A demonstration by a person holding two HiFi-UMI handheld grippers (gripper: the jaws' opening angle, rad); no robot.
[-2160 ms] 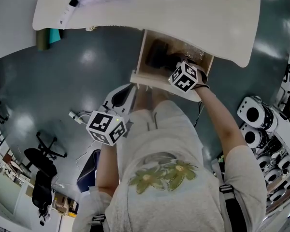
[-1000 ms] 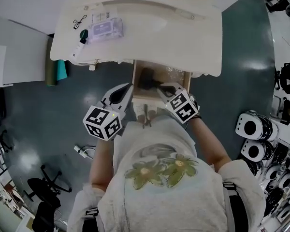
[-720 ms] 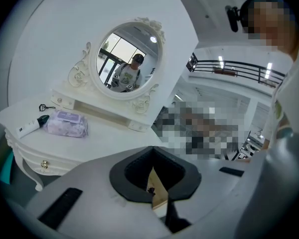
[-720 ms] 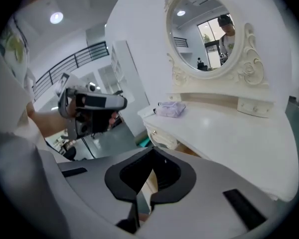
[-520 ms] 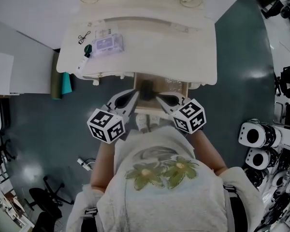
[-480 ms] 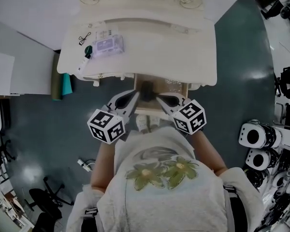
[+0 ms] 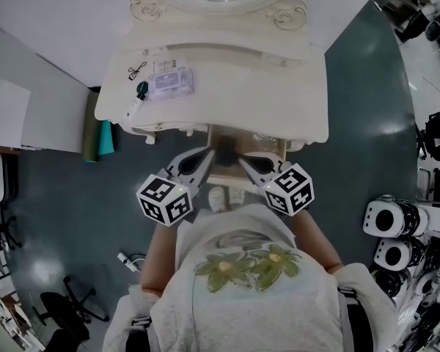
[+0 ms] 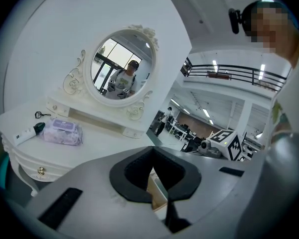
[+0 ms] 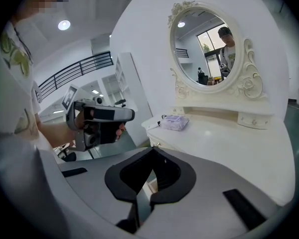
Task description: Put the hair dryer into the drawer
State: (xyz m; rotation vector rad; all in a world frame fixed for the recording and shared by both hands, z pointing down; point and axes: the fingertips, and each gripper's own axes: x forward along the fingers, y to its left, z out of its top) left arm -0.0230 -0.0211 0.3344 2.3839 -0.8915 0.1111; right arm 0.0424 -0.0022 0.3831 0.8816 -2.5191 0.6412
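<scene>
Hair dryer (image 7: 224, 149), dark, in open drawer (image 7: 271, 145), both hand-held grippers (image 7: 207, 156) (image 7: 243, 160) clenched empty

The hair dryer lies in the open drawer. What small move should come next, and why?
Probably push the drawer shut: the hair dryer lies inside it, and the left gripper and right gripper are shut and empty.

The head view looks steeply down from above the person onto the white surface (image 7: 279, 105), with the left gripper (image 7: 202, 160) and right gripper (image 7: 248, 163) near mid-frame. Each gripper view sits close behind its own fingers (image 8: 128, 179), facing the oval mirror (image 8: 117, 66). All three share the surface and the purple packet (image 7: 170, 83).
</scene>
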